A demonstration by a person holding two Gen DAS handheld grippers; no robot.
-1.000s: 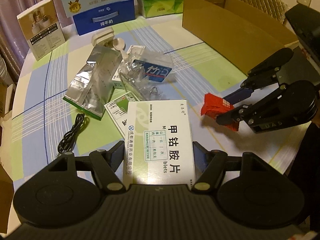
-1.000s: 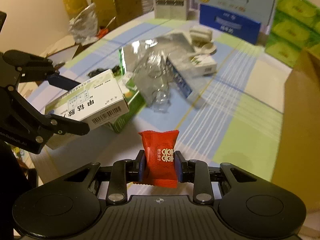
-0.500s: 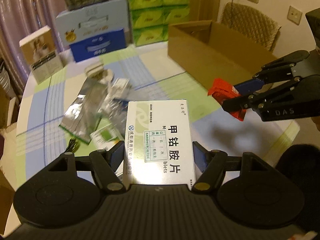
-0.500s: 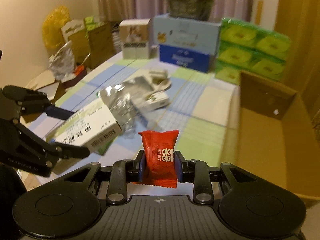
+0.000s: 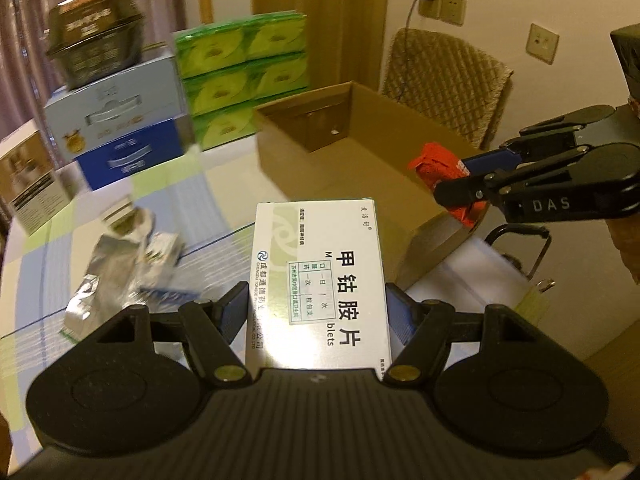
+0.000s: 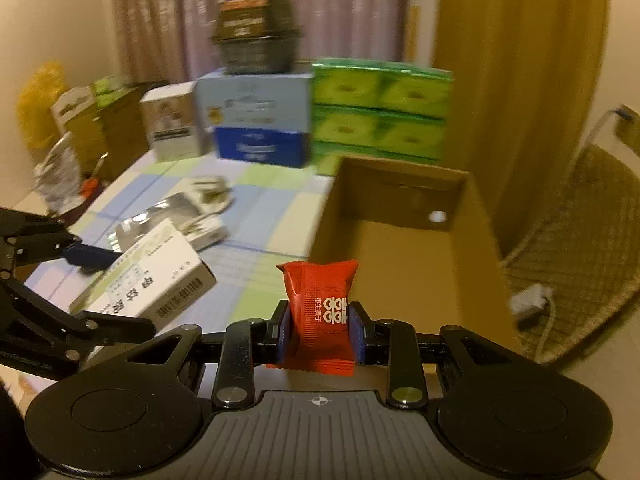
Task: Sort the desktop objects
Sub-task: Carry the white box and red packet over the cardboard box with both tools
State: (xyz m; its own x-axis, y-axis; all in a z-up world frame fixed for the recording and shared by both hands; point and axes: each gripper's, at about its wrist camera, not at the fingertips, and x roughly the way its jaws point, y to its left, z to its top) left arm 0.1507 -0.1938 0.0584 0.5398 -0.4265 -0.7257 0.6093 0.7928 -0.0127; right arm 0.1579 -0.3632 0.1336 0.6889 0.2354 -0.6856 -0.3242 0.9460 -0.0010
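1. The left gripper [image 5: 316, 312] is clamped on a white medicine box [image 5: 320, 284]; its jaws press the box's two long sides, and the box sticks out forward past the fingertips, printed face up.
2. The right gripper [image 6: 320, 330] pinches a red candy packet [image 6: 320, 312] between its blue pads [image 6: 357, 332]; the packet stands upright, its crimped top edge above the jaws and its lower edge below them.
3. In the left wrist view the right gripper [image 5: 460, 182] holds the red packet [image 5: 434, 166] above the near right wall of the open cardboard box [image 5: 360, 152].
4. In the right wrist view the medicine box [image 6: 152, 276] hangs tilted over the table [image 6: 272, 216], just left of the cardboard box [image 6: 404, 248].
5. Silver foil bags [image 5: 108, 268] and small cartons lie toward the table's left side.
6. Along the far edge stand a blue-and-white carton [image 5: 116, 128] with a dark container [image 5: 96, 28] on top, and stacked green tissue packs [image 5: 244, 76].
7. A woven chair [image 5: 444, 84] stands behind the cardboard box.
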